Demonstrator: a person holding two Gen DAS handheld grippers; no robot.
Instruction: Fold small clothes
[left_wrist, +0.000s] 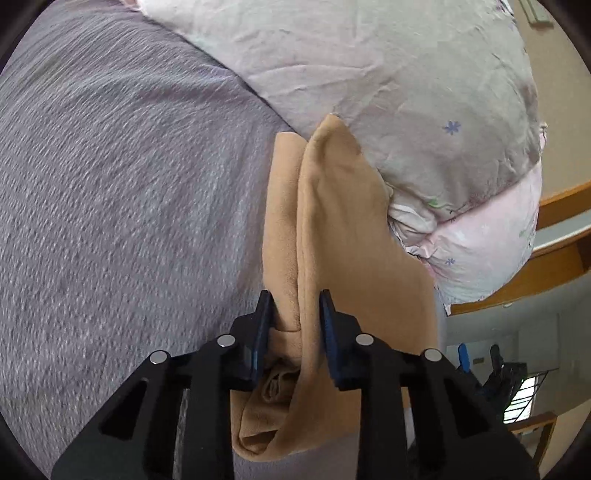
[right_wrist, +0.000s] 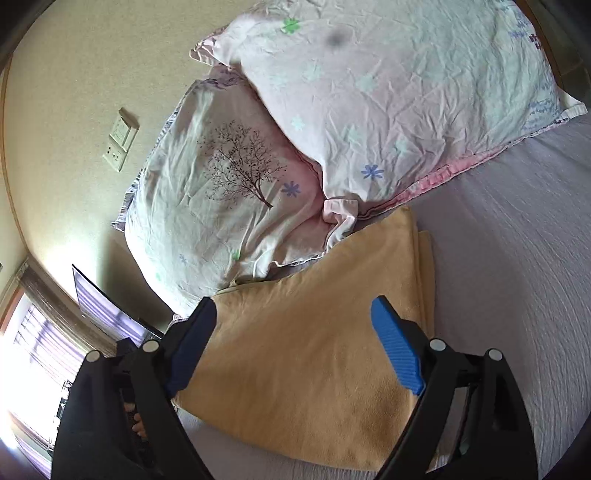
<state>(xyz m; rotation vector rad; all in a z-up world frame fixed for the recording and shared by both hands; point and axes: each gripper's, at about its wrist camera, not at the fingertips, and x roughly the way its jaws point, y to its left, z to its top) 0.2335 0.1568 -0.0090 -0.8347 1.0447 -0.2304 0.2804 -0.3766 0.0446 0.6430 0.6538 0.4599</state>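
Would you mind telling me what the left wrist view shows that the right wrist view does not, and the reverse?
Only the left wrist view shows the left gripper, its fingers closed on bunched folds of the tan garment, plus wooden furniture at the right edge. Only the right wrist view shows the right gripper, open above the garment lying flat, the tree-print pillow, the wall sockets and a bright window. Both show the tan garment, the grey bedspread and a pink floral pillow.
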